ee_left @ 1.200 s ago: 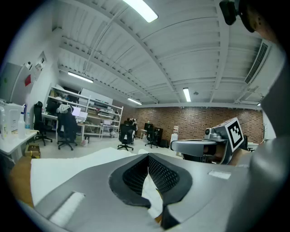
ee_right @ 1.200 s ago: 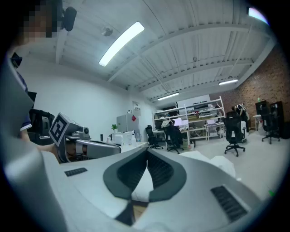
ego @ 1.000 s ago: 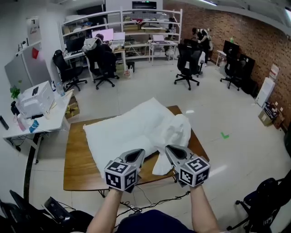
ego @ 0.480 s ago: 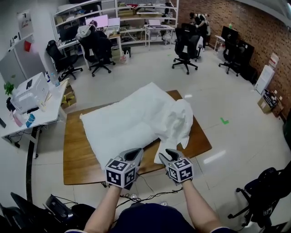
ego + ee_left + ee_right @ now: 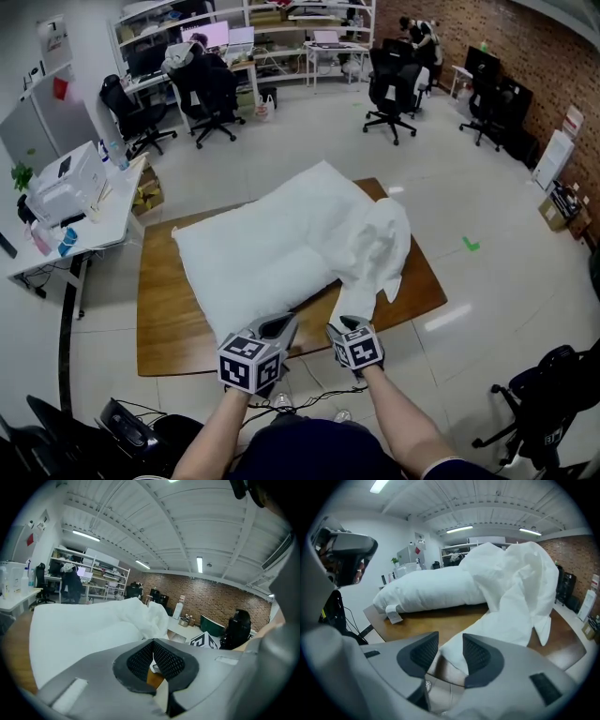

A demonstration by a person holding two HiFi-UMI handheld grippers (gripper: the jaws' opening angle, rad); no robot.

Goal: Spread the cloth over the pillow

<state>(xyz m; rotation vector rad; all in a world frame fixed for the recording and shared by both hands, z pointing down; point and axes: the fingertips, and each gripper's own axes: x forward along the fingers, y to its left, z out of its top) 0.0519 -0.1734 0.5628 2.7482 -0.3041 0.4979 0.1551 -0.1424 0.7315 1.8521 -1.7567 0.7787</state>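
Observation:
A white pillow (image 5: 262, 248) lies across the wooden table (image 5: 159, 319). The white cloth (image 5: 380, 244) is bunched over its right end, with a tail running down to the table's near edge. My right gripper (image 5: 349, 325) is at that tail. Its jaws have just been opening, and in the right gripper view the right gripper (image 5: 450, 637) is open, with the cloth (image 5: 520, 588) corner lying loose between the pads and the pillow (image 5: 436, 590) behind. My left gripper (image 5: 277, 323) hovers at the pillow's near side. In the left gripper view the left gripper (image 5: 153, 641) is shut and empty, facing the pillow (image 5: 79, 625).
A white label (image 5: 393, 615) sticks out of the pillow's near corner. Cables (image 5: 309, 398) trail on the floor under the table's near edge. A side desk (image 5: 84, 220) with a white box stands to the left. Office chairs (image 5: 392, 89) and shelves are far behind.
Both grippers have dropped toward the table's near edge, the right one much further. The right gripper has opened and let go of the cloth, whose tail now lies on the table.

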